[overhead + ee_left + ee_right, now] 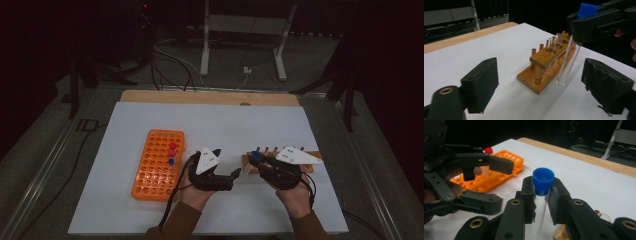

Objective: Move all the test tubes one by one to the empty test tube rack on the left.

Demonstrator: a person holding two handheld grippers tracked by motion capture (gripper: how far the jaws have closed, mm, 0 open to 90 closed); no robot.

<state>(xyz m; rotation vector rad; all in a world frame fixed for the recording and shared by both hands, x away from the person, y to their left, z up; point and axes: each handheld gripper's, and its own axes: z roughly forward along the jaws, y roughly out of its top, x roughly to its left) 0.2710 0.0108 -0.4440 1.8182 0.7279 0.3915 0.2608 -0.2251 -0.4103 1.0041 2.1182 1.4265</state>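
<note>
Right now we hold a clear tube with a blue cap [543, 180] in our right gripper [541, 202]. Its jaws are squeezed tight on the glass just under the cap, and the tube hangs with its tip just above the white table [260, 125], beside the near end of the wooden rack [549, 62]. Our left gripper [541, 85] waits close by with its jaws wide apart and nothing between them.

What could go wrong? The tube is thin glass and it leans a bit. If we squeeze harder it could crack. If our grip gets loose, it could slide down and tap the table. If we swing it sideways, the tip could bump the wooden rack and knock the little tubes standing in it. Our two grippers are also very near each other, so they could bump, and the left jaws could hit the tube if they shut too soon.

There is lots of open white table behind the racks and in front of us. The orange rack [159, 162] sits well off to the left, with red and blue caps in it. The tight spot is between our two hands.
</note>
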